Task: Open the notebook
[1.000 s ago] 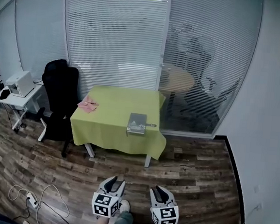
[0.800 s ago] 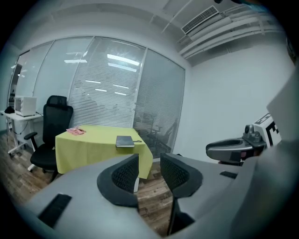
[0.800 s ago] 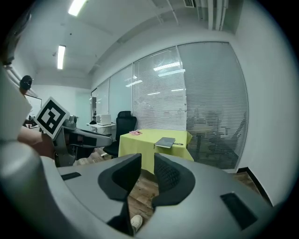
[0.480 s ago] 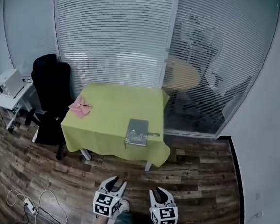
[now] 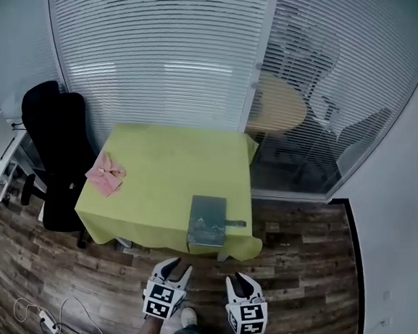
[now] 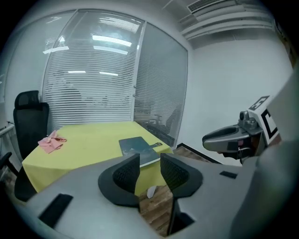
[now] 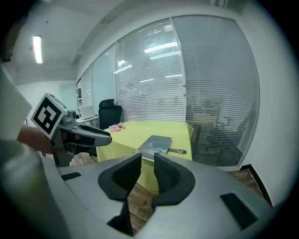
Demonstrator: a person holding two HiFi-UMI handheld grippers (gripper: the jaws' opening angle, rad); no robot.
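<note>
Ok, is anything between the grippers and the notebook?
Nothing visible: only wooden floor lies between the left gripper, the right gripper and the notebook at the table's front edge. The pink cloth lies aside.

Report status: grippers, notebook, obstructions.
Left gripper and right gripper open, empty, short of the table. Notebook closed, flat at near edge. Nothing in the way; pink cloth lies apart.

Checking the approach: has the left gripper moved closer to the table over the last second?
Yes. The left gripper now sits much nearer the front edge of the table, with less floor between them.
</note>
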